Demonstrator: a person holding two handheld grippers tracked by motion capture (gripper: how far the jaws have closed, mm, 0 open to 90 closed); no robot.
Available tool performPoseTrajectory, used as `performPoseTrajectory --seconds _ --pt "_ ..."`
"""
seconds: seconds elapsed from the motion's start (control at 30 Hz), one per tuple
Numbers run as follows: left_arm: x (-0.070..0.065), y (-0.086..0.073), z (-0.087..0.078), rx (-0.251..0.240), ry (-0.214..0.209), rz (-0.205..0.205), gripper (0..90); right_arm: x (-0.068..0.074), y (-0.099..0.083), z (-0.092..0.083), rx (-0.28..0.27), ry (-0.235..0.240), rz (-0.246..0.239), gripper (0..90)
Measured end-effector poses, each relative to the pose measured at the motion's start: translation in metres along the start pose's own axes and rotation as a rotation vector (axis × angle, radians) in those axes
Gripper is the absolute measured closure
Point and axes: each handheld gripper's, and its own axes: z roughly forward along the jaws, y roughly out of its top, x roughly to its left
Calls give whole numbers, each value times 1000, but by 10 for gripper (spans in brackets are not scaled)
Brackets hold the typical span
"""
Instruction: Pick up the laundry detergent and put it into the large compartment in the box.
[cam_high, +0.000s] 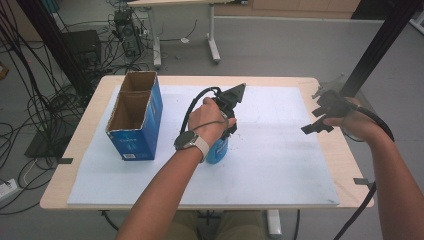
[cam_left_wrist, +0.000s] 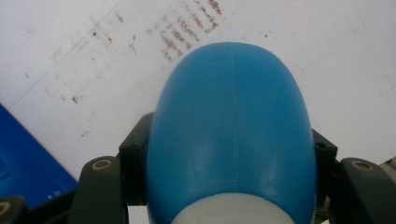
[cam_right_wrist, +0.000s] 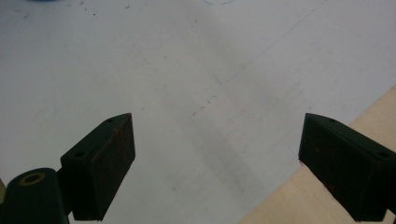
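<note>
1. Counts: one blue rounded plastic bottle with a white end (cam_left_wrist: 231, 135), one blue open-topped cardboard box with two compartments (cam_high: 136, 116), one white mat (cam_high: 280, 165) on one pale wooden counter (cam_high: 75, 145), two tongs, two hands, one wristwatch with a pale strap (cam_high: 192, 142).
2. Left tongs (cam_left_wrist: 231, 163): pinching the blue bottle, black pads pressed on both its sides.
3. Right tongs (cam_right_wrist: 215, 163): spread wide, nothing between the pads.
4. Bottle place: on the mat near counter centre, at 3 o'clock from the box, just beside it but apart.
5. High view: the bottle (cam_high: 218, 151) is mostly hidden under the left hand (cam_high: 207, 122), only its lower blue part peeks out; the box's brown inside is visible.
6. Left gripper view: close-up of the bottle's dome and seam line, brown smudges on the mat at 12 o'clock, a blue box corner at 8 o'clock.
7. Right gripper view: bare mat, the wooden counter edge at 4 o'clock.
8. Pose: left forearm comes in from 6 o'clock, leaning toward 1 o'clock, hand on top of the left tongs (cam_high: 223, 131), pointing down.
9. Right hand (cam_high: 352, 120) is at the counter's 3 o'clock edge, well apart from the bottle, holding the right tongs (cam_high: 316, 126) above the mat's edge.
</note>
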Motion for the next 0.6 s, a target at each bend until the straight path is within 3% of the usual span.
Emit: performPoseTrajectory --seconds 0.4,0.6 --pt "0 -1 -1 -1 -6 1 380 0 -4 -1 -7 -8 5 107" --pt "8 -4 -9 -16 -38 -42 380 -1 -6 -3 -8 -10 8 107"
